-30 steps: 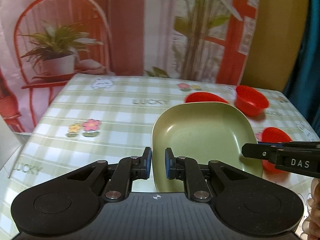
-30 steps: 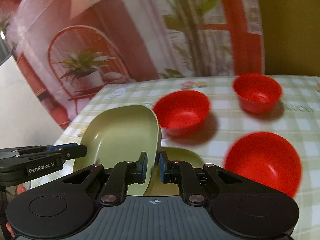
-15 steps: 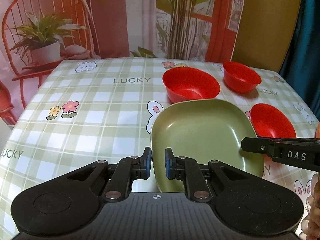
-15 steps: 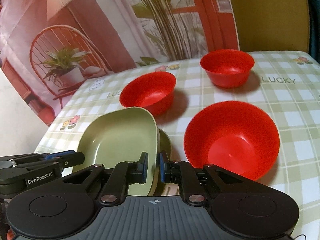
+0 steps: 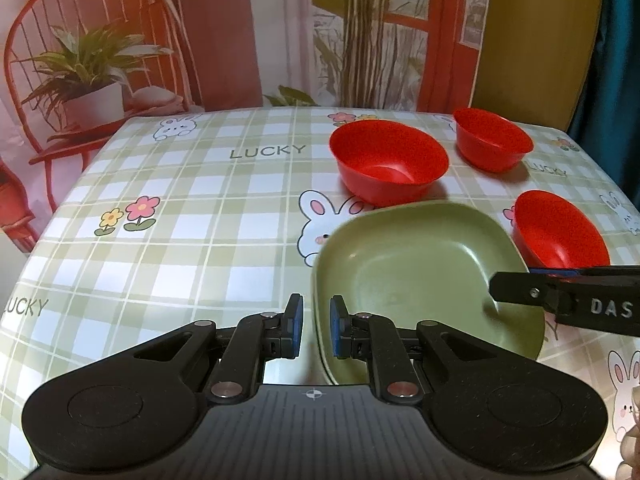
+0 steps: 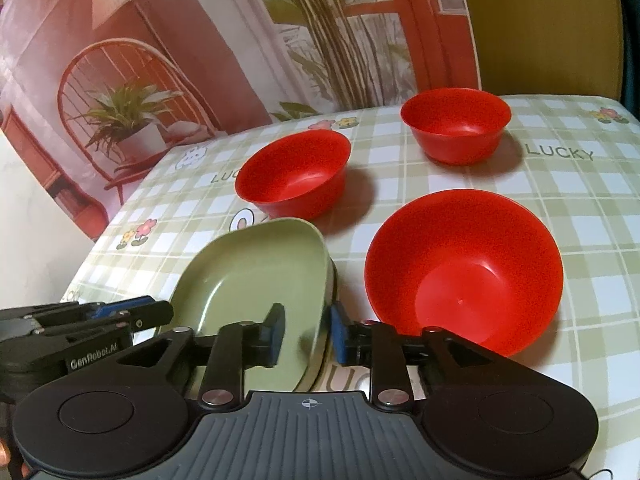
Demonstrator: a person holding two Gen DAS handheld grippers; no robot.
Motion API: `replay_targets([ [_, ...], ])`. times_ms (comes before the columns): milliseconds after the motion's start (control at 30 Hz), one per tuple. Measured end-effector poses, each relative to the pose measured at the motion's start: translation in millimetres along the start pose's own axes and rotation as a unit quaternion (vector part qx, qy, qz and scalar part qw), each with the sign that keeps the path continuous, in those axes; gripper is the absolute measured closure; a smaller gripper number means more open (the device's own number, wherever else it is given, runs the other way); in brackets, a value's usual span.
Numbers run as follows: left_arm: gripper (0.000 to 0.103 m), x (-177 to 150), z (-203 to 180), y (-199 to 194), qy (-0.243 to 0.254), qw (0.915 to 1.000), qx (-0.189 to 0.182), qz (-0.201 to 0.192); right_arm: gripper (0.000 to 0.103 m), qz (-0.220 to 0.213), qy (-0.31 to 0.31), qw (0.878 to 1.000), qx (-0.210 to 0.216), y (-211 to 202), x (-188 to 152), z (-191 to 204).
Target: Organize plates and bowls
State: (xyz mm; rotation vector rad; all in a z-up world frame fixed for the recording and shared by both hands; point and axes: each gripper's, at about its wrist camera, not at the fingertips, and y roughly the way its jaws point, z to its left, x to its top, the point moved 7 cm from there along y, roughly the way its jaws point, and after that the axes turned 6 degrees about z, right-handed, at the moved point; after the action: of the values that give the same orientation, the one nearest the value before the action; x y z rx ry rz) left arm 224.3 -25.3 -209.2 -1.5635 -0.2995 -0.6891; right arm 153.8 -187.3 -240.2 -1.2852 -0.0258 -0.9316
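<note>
A green square plate (image 5: 416, 276) lies nested on a second green plate at the table's near edge; it also shows in the right wrist view (image 6: 256, 280). My left gripper (image 5: 315, 330) is open, its jaws either side of the plate's left rim. My right gripper (image 6: 306, 334) is open, its jaws astride the plate's right rim. Three red bowls stand beyond: one behind the plate (image 5: 388, 162), one far right (image 5: 494, 140), one near right (image 5: 560, 228). In the right wrist view they are the left bowl (image 6: 294, 174), the far bowl (image 6: 456, 124) and the near bowl (image 6: 464, 268).
The table has a green checked cloth (image 5: 180, 200) with rabbits, flowers and "LUCKY" printed on it. A backdrop with a painted chair and plants (image 5: 92, 64) hangs behind the table. A yellow panel (image 5: 536, 40) stands at the back right.
Both grippers have opened and let go of the green plate. The plate has come down from its raised tilt onto the other green plate.
</note>
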Motion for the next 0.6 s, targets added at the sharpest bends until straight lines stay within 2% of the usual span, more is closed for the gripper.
replay_targets([
  [100, 0.088, 0.5, 4.2, -0.8, -0.008, 1.0, 0.0, -0.002, 0.077, 0.003, 0.004, 1.0, -0.005, -2.4, -3.2, -3.2],
  [233, 0.088, 1.9, 4.9, -3.1, -0.015, 0.9999, -0.003, -0.006, 0.08, -0.015, -0.001, 1.0, -0.008, -12.3, -1.3, -6.0],
  [300, 0.088, 2.0, 3.8, -3.4, -0.016, 0.9998, -0.005, -0.007, 0.091, -0.026, -0.002, 1.0, -0.011, -16.2, 0.2, -8.1],
  [333, 0.088, 1.5, 3.2, -3.8, -0.016, 0.9998, -0.006, -0.008, 0.094, -0.029, 0.0, 1.0, -0.009, -17.0, 1.3, -9.7],
  [500, 0.088, -0.6, 1.0, -2.4, -0.014, 0.9998, -0.009, -0.006, 0.101, -0.029, -0.001, 1.0, 0.0, -13.9, 1.2, -10.3],
  [600, 0.088, -1.3, 1.0, -0.5, -0.015, 0.9998, -0.01, -0.004, 0.102, -0.024, -0.001, 1.0, -0.001, -9.8, -0.7, -10.2],
])
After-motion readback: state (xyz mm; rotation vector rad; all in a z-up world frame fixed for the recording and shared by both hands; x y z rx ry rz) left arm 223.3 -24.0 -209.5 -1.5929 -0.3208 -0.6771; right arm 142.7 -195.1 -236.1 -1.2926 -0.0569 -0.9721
